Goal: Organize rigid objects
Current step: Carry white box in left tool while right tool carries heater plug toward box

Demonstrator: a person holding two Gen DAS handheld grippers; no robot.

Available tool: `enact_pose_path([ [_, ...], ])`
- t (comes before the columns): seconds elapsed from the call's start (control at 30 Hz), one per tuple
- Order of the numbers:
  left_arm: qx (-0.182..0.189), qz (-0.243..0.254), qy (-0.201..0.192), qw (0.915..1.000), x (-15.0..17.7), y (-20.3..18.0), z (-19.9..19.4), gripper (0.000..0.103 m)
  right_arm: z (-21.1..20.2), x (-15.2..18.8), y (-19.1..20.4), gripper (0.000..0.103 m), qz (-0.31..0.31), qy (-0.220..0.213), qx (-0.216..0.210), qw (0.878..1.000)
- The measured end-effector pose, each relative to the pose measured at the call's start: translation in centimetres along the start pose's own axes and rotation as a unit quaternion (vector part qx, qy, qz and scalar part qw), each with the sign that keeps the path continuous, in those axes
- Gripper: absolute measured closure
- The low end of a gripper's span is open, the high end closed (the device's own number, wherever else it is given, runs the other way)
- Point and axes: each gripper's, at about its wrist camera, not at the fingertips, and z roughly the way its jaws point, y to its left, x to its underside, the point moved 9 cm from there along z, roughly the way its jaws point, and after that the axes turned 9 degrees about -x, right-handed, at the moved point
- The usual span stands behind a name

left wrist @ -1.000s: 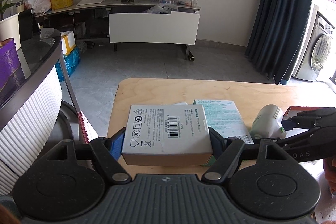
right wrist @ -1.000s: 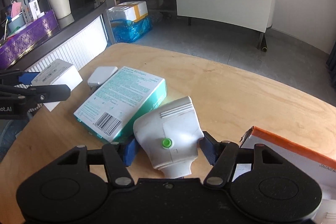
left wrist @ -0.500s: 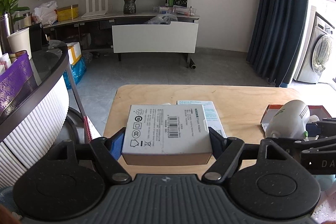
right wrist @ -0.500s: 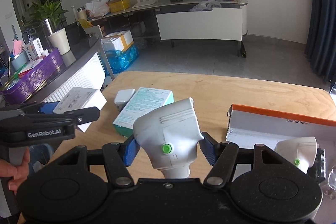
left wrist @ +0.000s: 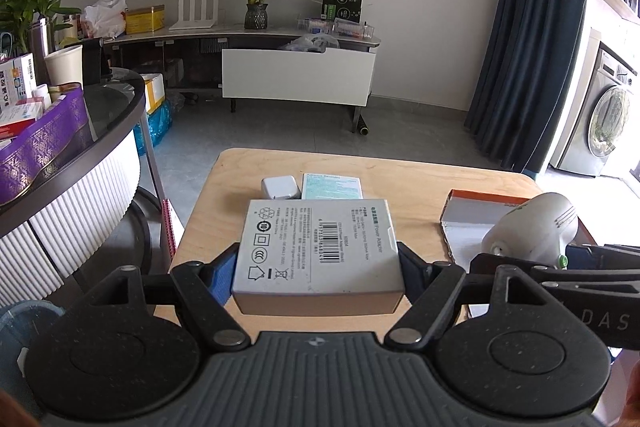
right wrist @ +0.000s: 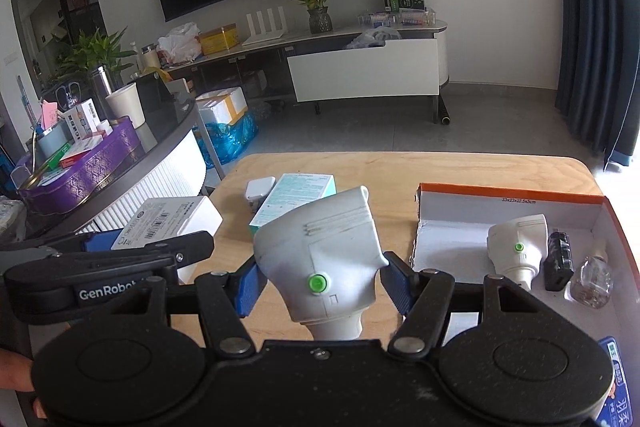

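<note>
Gripping a white power adapter box (left wrist: 318,251) between blue pads, barcode face up, level above the near edge of the wooden counter (left wrist: 400,183): left tool (left wrist: 318,267), seen again from the right wrist view as a black arm marked GenRobot at lower left (right wrist: 160,247) with the same box (right wrist: 168,219) clamped at its tip. Pinching a white handheld device with a green button (right wrist: 320,255) across its body, wide head tilted up and away, narrow neck pointing back toward the camera: right tool (right wrist: 320,283). Seen from the left wrist view as a white rounded shape (left wrist: 532,231) held above the left end of the orange-rimmed cardboard tray (left wrist: 476,211), right tool (left wrist: 560,263) entering from the right edge.

Lying flat farther out on the counter: teal and white carton (right wrist: 294,199), and just beside its left side a small white charger (right wrist: 260,189), touching or nearly so. Resting inside the tray (right wrist: 508,193) at the counter's right: a second white device with green button (right wrist: 518,247), next to it a small black block (right wrist: 558,261), then a small clear bottle (right wrist: 592,279). Standing left of the counter: curved dark-topped sideboard with ribbed white front (right wrist: 168,167), carrying a purple box (right wrist: 80,175).
</note>
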Motion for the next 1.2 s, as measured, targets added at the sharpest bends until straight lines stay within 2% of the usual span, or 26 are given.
enact_pose_path([
  [0.37, -0.005, -0.001, -0.007, 1.0000, 1.3, -0.6, -2.1, 0.024, -4.2, 1.6, 0.0, 0.027, 0.008, -0.024, 0.006, 1.000],
  [1.2, 0.010, 0.010, -0.033, 0.9993, 2.6, -2.8, -5.9, 0.024, -9.0, 2.9, 0.1, 0.027, 0.007, -0.055, 0.022, 0.998],
])
